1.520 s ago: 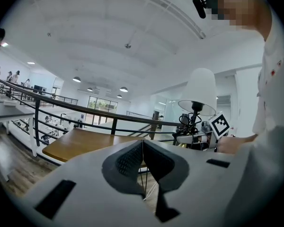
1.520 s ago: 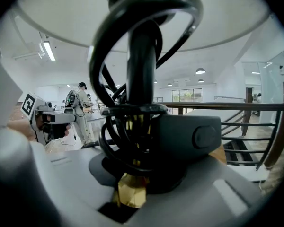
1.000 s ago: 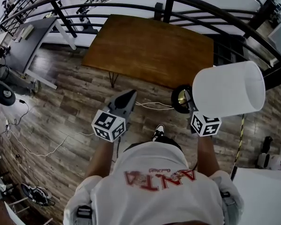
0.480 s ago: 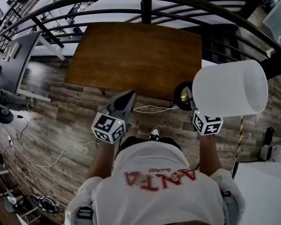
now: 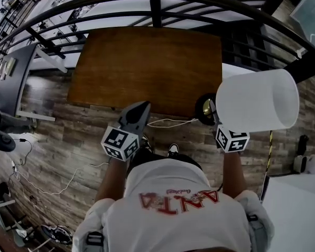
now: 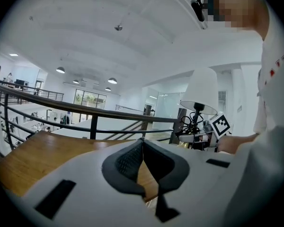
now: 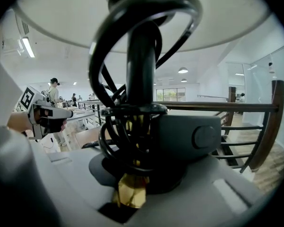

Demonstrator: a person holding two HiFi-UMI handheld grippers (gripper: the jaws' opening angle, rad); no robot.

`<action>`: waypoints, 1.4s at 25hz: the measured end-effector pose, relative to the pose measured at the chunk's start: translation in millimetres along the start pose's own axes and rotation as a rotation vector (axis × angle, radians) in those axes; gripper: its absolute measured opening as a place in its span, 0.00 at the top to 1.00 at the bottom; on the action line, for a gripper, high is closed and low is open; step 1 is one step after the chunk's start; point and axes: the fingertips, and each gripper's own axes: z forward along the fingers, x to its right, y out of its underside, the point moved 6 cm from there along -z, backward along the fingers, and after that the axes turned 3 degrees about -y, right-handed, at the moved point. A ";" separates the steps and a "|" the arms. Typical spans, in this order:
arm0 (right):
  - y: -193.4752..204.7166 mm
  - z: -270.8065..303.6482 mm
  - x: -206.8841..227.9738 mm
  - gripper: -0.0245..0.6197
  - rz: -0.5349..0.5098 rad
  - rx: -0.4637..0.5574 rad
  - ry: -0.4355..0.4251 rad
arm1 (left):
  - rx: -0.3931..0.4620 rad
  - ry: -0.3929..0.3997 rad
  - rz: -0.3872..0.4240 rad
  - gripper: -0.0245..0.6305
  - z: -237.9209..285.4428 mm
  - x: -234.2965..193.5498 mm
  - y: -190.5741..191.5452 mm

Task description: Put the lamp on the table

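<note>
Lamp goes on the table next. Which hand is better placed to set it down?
Right. The right gripper is clamped on the stem of the lamp, by the near edge of the table; the left gripper is shut and empty.

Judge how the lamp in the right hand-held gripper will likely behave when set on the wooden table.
The lamp is probably top-heavy and tippy: a wide shade on a thin stem. The black cord coiled round the stem looks floppy and could snag. The shade seems light but easily dented.
</note>
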 end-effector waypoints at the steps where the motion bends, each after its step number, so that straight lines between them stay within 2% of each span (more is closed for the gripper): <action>1: -1.6 1.5 1.2 0.84 0.001 0.001 0.011 | 0.001 0.008 -0.001 0.95 2.7 -3.8 -0.7; 7: -15.8 12.8 8.2 0.84 0.005 -0.001 0.097 | 0.005 0.073 0.001 0.95 25.4 -29.9 -11.4; 13: -38.9 53.2 -9.6 0.84 0.034 0.014 0.143 | 0.003 0.124 0.004 0.95 39.4 -86.6 -26.1; 21: -62.3 107.7 -36.3 0.84 0.058 0.027 0.176 | 0.008 0.147 0.008 0.95 45.3 -158.6 -43.3; 28: -71.2 133.6 -41.2 0.84 0.074 0.014 0.148 | -0.003 0.156 -0.009 0.95 55.4 -175.0 -45.8; 35: -78.3 157.5 -4.3 0.84 0.055 -0.002 0.127 | 0.003 0.128 -0.021 0.95 83.7 -172.5 -57.7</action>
